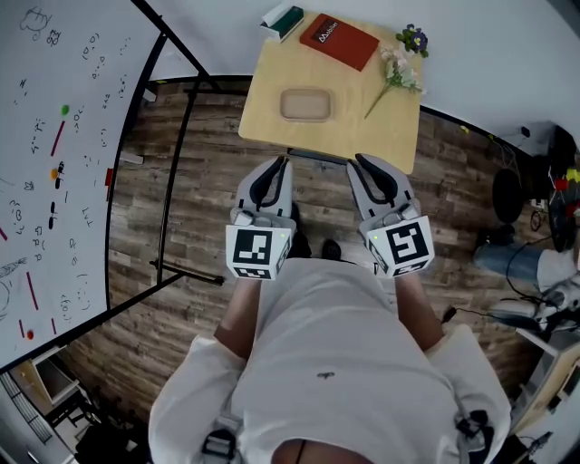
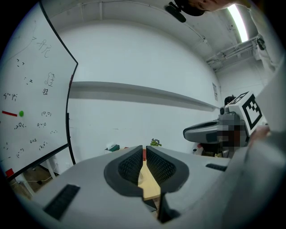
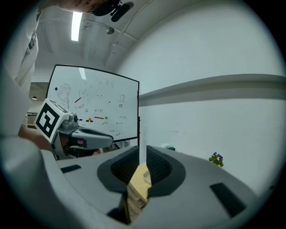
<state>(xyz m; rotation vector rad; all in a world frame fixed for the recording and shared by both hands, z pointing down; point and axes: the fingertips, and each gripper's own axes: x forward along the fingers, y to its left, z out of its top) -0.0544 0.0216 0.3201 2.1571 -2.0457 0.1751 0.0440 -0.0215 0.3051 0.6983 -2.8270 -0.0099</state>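
In the head view my left gripper (image 1: 279, 163) and right gripper (image 1: 359, 163) hang side by side over the floor, tips at the near edge of a small wooden table (image 1: 263, 109). Both look shut, with only a thin slit between the pads and nothing held. On the table lie a shallow tan tray (image 1: 305, 104), a red book (image 1: 340, 41), a sprig of flowers (image 1: 399, 68) and a green-and-white box (image 1: 283, 18). The left gripper view looks past its pads (image 2: 129, 165) at the tabletop and the flowers (image 2: 155, 142). In the right gripper view a slice of the table shows between the pads (image 3: 158, 165).
A whiteboard (image 1: 54, 163) on a black stand (image 1: 181, 263) leans at the left. Cables and equipment (image 1: 535, 263) crowd the right side of the wood floor. A white wall runs behind the table. The person's white-shirted torso fills the bottom of the head view.
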